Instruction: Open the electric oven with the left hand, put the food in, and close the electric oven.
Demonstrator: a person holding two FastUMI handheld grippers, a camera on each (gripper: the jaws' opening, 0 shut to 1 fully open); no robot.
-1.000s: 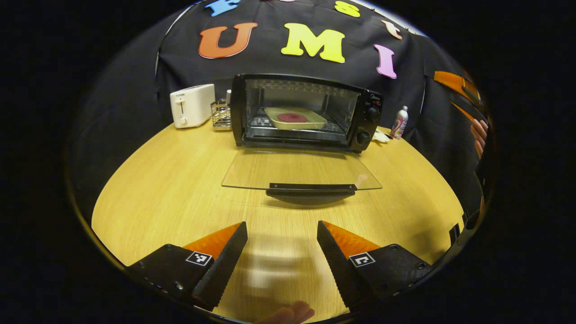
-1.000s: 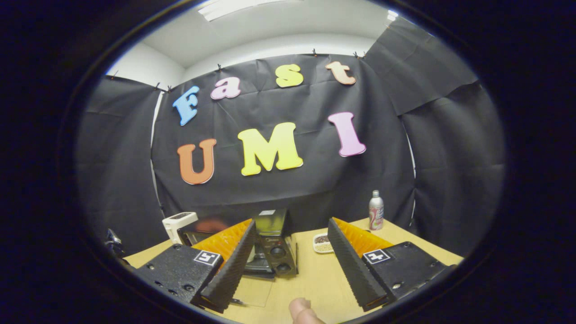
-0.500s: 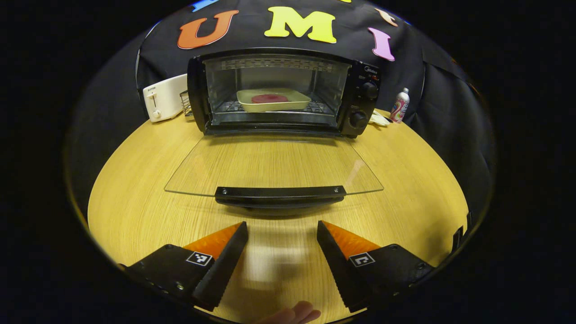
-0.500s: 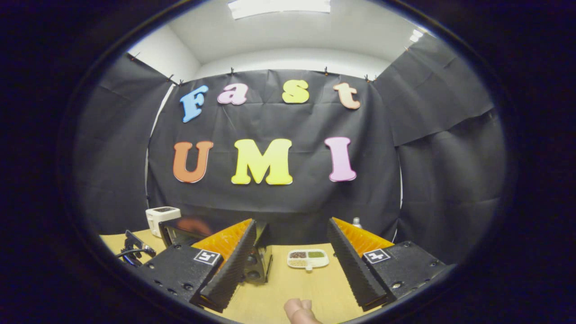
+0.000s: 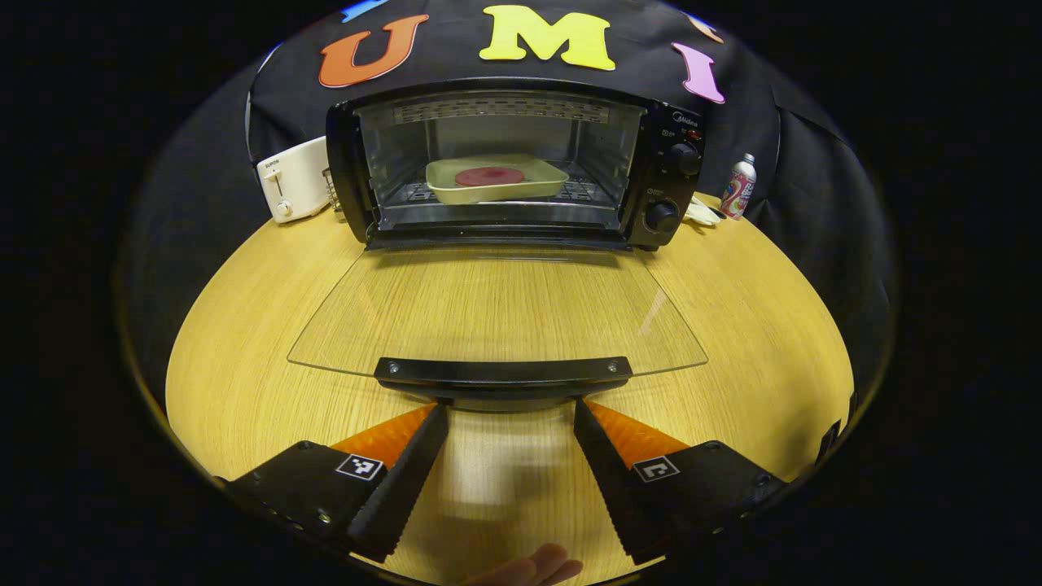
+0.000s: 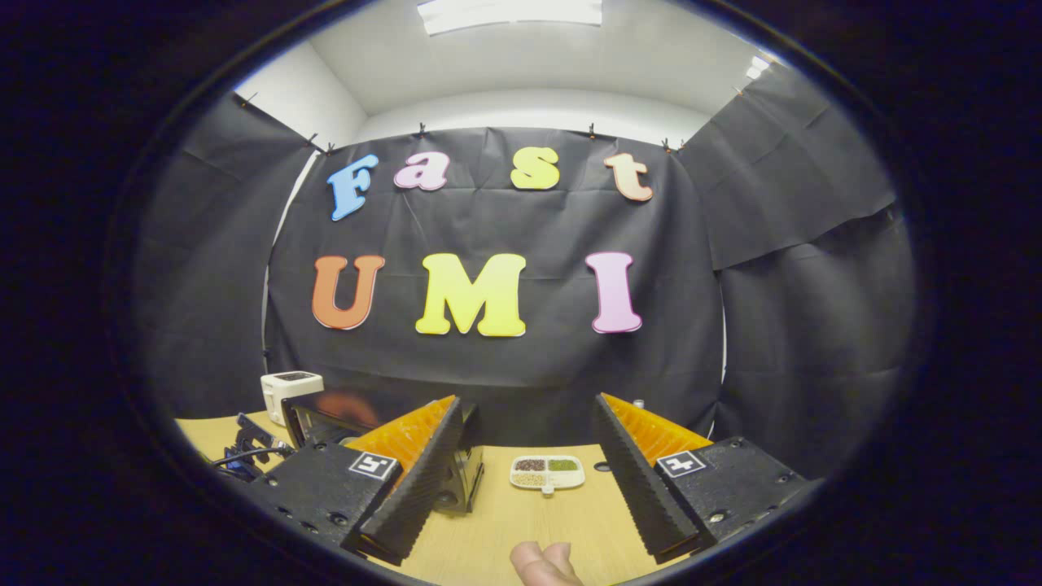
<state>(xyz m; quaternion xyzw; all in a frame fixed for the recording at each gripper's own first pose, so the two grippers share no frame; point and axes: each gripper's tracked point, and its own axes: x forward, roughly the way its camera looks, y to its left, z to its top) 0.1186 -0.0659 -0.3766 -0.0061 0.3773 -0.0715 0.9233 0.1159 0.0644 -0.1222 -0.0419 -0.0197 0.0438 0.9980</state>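
The black electric oven (image 5: 676, 130) stands open at the back of the wooden table (image 5: 244, 342). Its glass door (image 5: 496, 305) lies flat toward me, and the black handle (image 5: 502, 373) runs along the near edge. Inside, on the rack, sits a cream tray (image 5: 456, 189) holding a round red piece of food (image 5: 489, 176). My left gripper (image 5: 510, 411) is open, its fingertips just short of the handle and to either side of its middle, holding nothing. My right gripper (image 6: 527, 403) is open and empty, raised and pointing at the wall; the oven (image 6: 326, 417) shows partly behind its left finger.
A white toaster (image 5: 293, 177) stands left of the oven, with a small wire rack between them. A drink can (image 5: 739, 187) and a white divided dish (image 6: 547, 472) of grains sit to the oven's right. A fingertip of the holding hand shows at each view's bottom edge.
My left gripper has moved forward toward the oven until its tips nearly reach the door handle. My right gripper has tilted up and turned slightly, staying open.
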